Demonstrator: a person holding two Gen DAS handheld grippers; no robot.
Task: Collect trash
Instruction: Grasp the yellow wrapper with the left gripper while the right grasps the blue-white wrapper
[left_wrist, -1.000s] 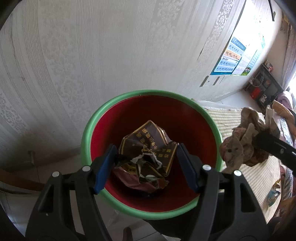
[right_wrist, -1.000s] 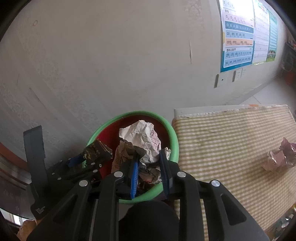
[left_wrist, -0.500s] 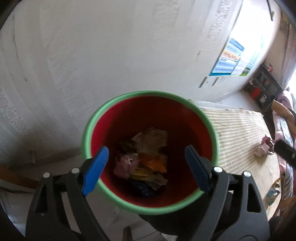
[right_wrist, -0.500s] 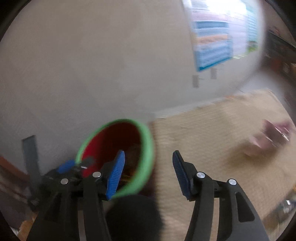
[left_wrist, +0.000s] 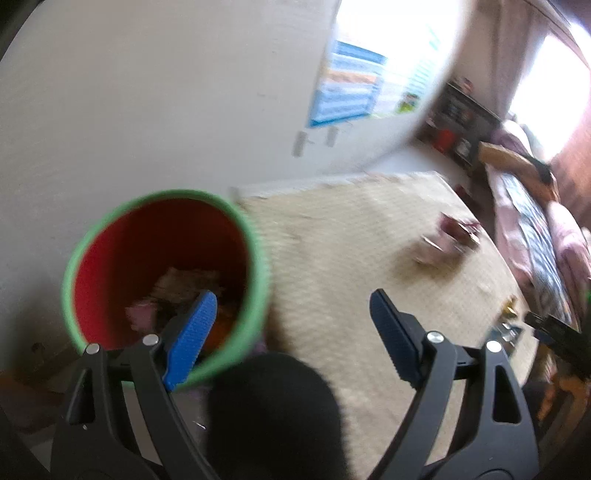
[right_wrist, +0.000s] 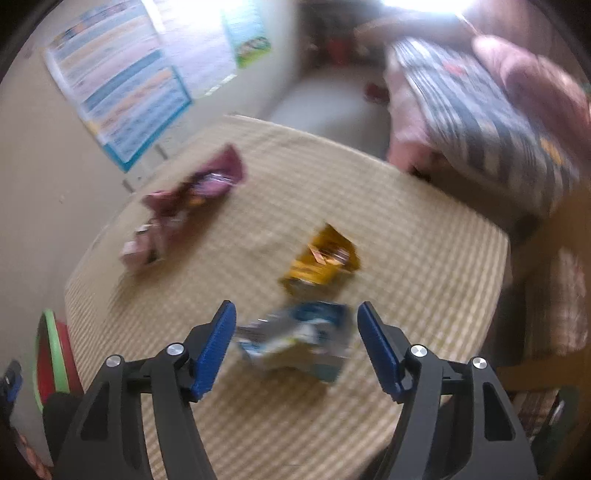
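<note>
A red bin with a green rim (left_wrist: 255, 254) stands beside the checked table (left_wrist: 332, 258) and holds crumpled trash (left_wrist: 184, 284). My left gripper (left_wrist: 291, 328) is open and empty, over the bin's right rim and the table's edge. My right gripper (right_wrist: 297, 339) is open above the table, with a blue and white wrapper (right_wrist: 295, 336) lying between its fingers. A yellow wrapper (right_wrist: 321, 262) lies just beyond it, and a purple-pink wrapper (right_wrist: 184, 206) lies at the far left; it also shows in the left wrist view (left_wrist: 447, 240). The bin shows at the right wrist view's left edge (right_wrist: 46, 354).
A wall with posters (right_wrist: 122, 92) runs behind the table. A bed with striped and pink bedding (right_wrist: 480, 96) stands past the table's far right edge. A dark shelf (left_wrist: 461, 122) stands at the far end of the room.
Both grippers opened and dropped their crumpled trash into the bin. Both then swung right, away from the bin; the right one now hovers over the wrappers on the table.
</note>
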